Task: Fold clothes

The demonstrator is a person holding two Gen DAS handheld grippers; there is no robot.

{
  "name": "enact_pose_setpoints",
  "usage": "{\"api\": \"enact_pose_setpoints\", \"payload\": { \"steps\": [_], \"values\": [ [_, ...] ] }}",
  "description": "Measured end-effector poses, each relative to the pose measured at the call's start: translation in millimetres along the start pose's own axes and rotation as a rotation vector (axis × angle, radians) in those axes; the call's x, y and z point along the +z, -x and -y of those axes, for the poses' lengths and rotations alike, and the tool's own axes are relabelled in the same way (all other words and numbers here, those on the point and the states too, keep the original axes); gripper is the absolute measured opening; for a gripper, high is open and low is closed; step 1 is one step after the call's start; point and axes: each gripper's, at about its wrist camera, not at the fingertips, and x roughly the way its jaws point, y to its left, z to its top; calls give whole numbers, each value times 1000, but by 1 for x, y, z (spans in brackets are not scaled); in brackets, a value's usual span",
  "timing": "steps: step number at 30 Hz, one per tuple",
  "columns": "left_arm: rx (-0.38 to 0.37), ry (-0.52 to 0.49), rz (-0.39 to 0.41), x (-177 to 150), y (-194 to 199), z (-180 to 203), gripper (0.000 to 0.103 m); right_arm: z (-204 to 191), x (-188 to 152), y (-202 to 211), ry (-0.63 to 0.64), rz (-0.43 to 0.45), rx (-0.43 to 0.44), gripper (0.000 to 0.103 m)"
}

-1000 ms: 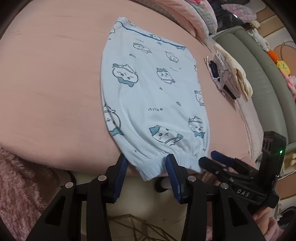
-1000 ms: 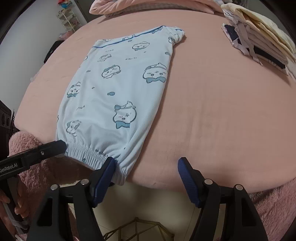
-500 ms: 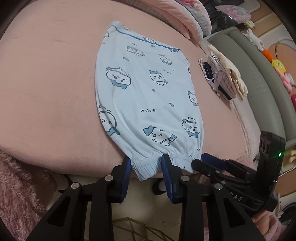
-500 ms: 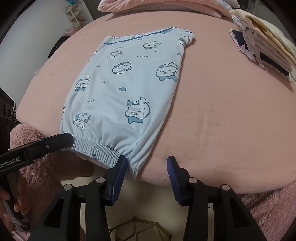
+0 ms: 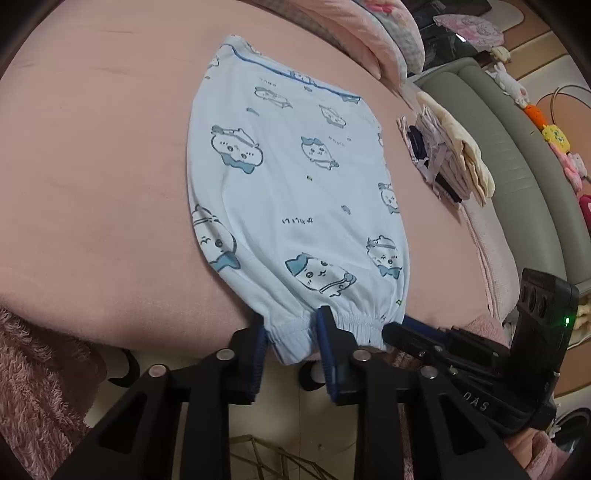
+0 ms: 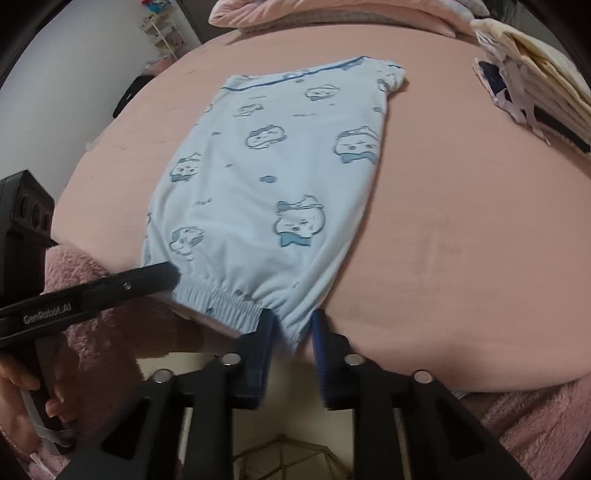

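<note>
A light blue garment with cartoon prints point(image 5: 295, 192) lies flat on the pink bed point(image 5: 92, 166), its elastic hem hanging over the near edge. It also shows in the right wrist view point(image 6: 273, 173). My left gripper point(image 5: 291, 343) has its blue pads on either side of the hem's left corner, nearly closed on it. My right gripper point(image 6: 291, 332) has its pads around the hem's right corner, also nearly closed. Each gripper shows in the other's view, the right one point(image 5: 406, 332) and the left one point(image 6: 162, 277).
A stack of folded clothes point(image 5: 450, 158) lies on the bed's right side, also in the right wrist view point(image 6: 535, 96). Pink pillows point(image 5: 369, 33) lie at the far end. A grey sofa point(image 5: 517, 147) stands beyond. A fluffy pink blanket point(image 5: 33, 387) hangs at the near edge.
Both grippers have narrowed their jaws around the hem corners, from wide open to almost closed on the fabric. The right gripper has shifted left onto the corner.
</note>
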Motion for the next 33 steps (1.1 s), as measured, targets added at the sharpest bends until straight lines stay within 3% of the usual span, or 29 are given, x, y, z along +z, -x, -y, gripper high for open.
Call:
{"api": "enact_pose_setpoints", "payload": {
  "steps": [3,6,9,12,16,21,27,33],
  "values": [
    [-3,7,-9,-1,-1,-1,22,5,0,-1,3,1,-4,20],
    [-19,30,-12,0,-2,-5,23,10,1,-3,6,2,-8,32],
    [-25,35,-18,0,-4,-6,24,16,1,-4,8,3,-11,32],
    [-40,47,-30,2,-8,-7,30,19,4,-5,5,4,-5,24],
    [-36,37,-19,1,-7,-5,29,16,6,-10,10,6,-1,22],
    [-7,-19,15,-2,-2,6,16,19,0,-4,-18,13,42,17],
    [-19,-20,36,-6,8,10,15,9,-2,6,4,36,11,12],
    [-45,22,38,-9,12,4,15,10,-9,21,-2,61,41,10]
  ]
}}
